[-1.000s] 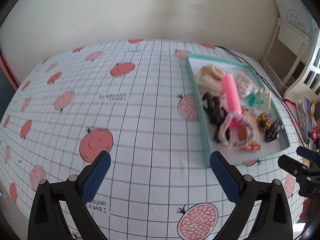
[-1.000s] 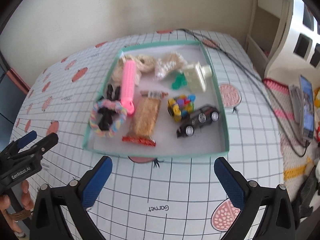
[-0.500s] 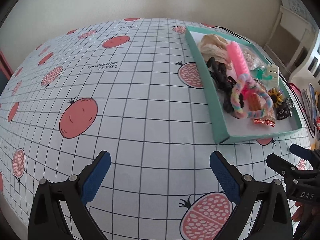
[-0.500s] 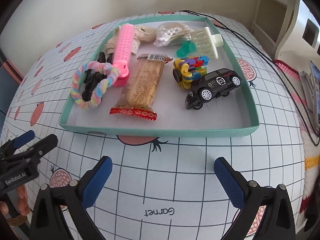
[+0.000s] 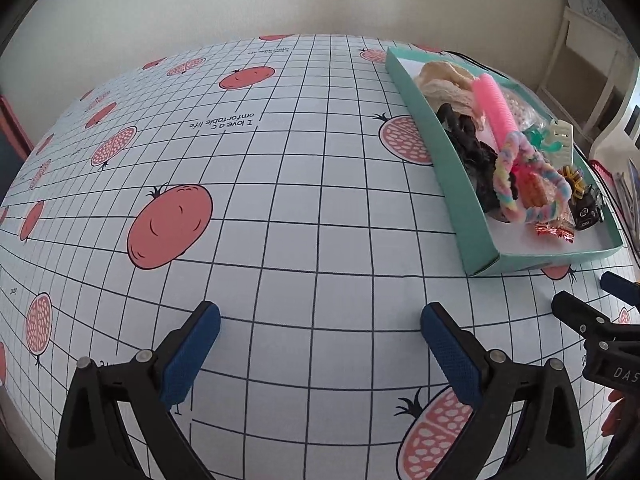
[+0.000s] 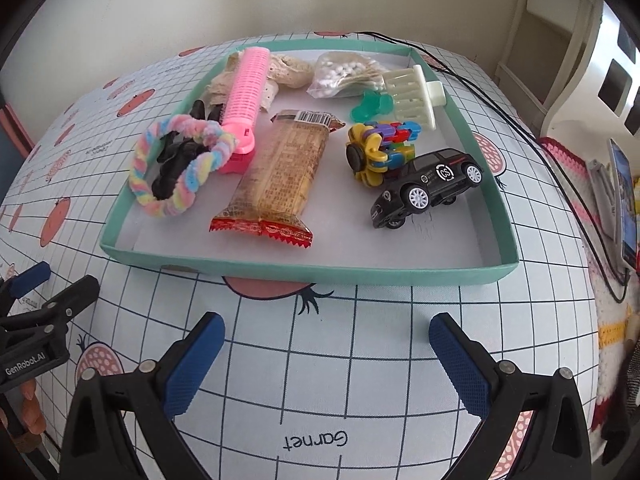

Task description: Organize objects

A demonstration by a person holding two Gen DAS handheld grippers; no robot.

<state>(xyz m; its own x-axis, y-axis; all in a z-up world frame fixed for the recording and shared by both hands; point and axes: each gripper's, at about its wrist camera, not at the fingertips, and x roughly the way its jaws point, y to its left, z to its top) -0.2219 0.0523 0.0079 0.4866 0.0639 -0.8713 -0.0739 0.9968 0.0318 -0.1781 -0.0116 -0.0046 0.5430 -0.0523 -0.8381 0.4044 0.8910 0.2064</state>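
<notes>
A teal tray (image 6: pixel 304 270) sits on the checked tablecloth and holds several items: a snack bar (image 6: pixel 280 176), a black toy car (image 6: pixel 426 188), a pastel scrunchie (image 6: pixel 176 164), a pink hair roller (image 6: pixel 246 92), a colourful block toy (image 6: pixel 380 146), a cream comb (image 6: pixel 412 96) and a bag of white beads (image 6: pixel 344 74). My right gripper (image 6: pixel 326 334) is open and empty, just short of the tray's near wall. My left gripper (image 5: pixel 320 328) is open and empty over bare cloth, left of the tray (image 5: pixel 436 152).
The tablecloth (image 5: pixel 280 184) carries a pomegranate print. A black cable (image 6: pixel 500 112) runs along the tray's right side. White furniture (image 6: pixel 560 40) stands at the right. A phone (image 6: pixel 624 204) lies at the far right edge.
Both grippers have dropped lower and moved closer to the table; the tray looms larger in the right wrist view. Both stay open.
</notes>
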